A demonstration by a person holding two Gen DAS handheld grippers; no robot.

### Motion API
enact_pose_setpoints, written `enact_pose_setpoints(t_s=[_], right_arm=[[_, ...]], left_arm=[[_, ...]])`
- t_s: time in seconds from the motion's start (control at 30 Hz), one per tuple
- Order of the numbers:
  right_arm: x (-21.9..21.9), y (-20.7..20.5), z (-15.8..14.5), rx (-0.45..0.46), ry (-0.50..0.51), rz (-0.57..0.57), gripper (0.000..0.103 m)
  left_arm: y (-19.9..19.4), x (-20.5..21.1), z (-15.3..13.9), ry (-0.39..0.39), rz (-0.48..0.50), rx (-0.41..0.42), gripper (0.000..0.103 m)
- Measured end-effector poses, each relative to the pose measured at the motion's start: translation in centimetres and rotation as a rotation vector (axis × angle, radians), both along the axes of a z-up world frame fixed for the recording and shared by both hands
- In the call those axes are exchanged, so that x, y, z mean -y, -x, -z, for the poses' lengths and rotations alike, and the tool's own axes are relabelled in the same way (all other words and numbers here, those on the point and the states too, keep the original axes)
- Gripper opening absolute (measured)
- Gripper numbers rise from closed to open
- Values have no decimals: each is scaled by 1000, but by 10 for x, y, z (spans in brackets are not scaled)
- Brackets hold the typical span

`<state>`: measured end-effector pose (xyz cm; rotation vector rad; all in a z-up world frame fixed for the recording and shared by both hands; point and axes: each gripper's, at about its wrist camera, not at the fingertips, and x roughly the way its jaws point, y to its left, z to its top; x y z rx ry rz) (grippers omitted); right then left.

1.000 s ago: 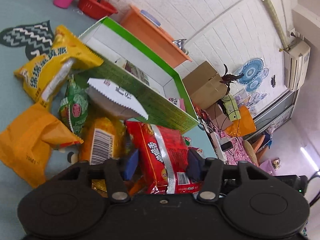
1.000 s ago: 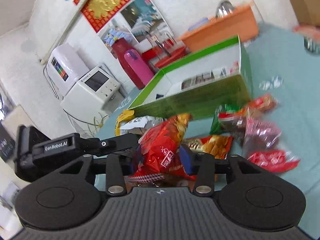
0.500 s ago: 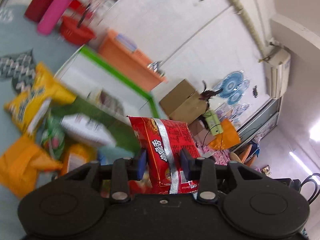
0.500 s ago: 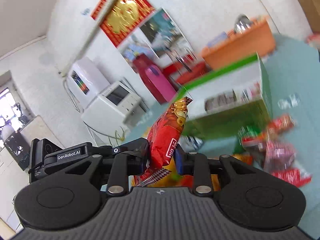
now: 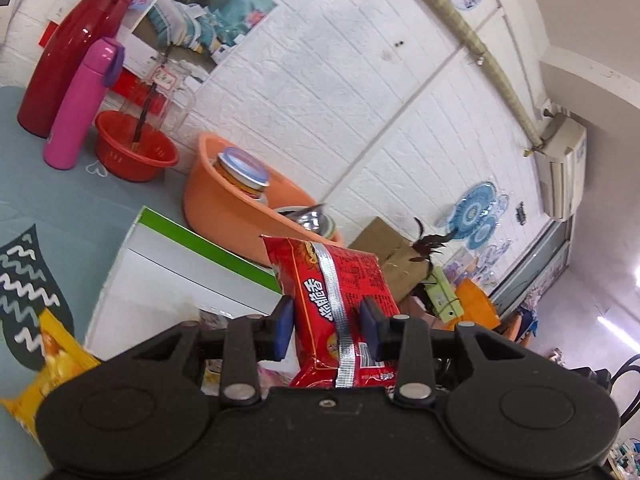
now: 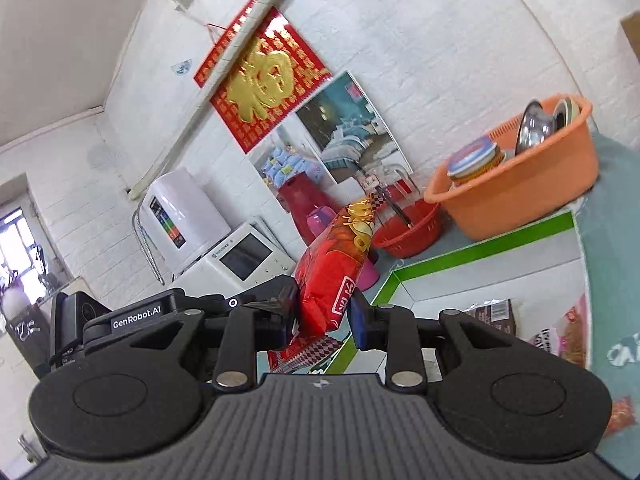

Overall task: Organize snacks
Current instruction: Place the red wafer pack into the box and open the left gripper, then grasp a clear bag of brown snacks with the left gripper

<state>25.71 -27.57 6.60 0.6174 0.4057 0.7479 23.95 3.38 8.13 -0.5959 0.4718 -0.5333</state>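
The left tool (image 5: 326, 330) was clamped on a red foil snack packet with a silver seam down its back (image 5: 334, 300), its blue pads pressing the packet from both sides. The packet stood upright between the fingers, raised above the open white cardboard box with a green rim (image 5: 188, 264), which lay on the teal counter (image 5: 80, 204). A yellow snack bag (image 5: 52, 364) lay on the counter at the near left, just beside the box's near-left wall.

The right tool (image 6: 322, 314) gripped a second red and orange snack bag with a checkered top edge (image 6: 338, 272), held upright and tilted slightly right, over the left corner of the same green-rimmed box (image 6: 480, 240). Inside that box a brown packet (image 6: 494, 314) and a pink and white packet (image 6: 560, 332) lay on the floor toward its near right.

Beyond the box, at the far side of the counter, stood an orange plastic tub (image 5: 240, 208) holding a lidded jar (image 5: 242, 172) and metal bowls (image 6: 536, 124). Left of it sat a red plastic basket (image 5: 136, 152), then a pink flask (image 5: 82, 108) and a tall dark red bottle (image 5: 70, 48) against the white brick wall (image 5: 360, 80).
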Motion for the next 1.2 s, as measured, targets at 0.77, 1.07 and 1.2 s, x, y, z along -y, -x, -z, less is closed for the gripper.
enact_pose_setpoints(t_s=[0.77,1.07,1.2], right_arm=[[-11,-13,16,-131,81,202,103],[13,89,0,-15,121,203,103],[21,122,20,-51,125,171,103]], left_arm=[[-2,-29,14,-75,-82,-86,103],[86,-9,2,-149,-61,-44,103],[115,2,18,-196,-26,-55,103]])
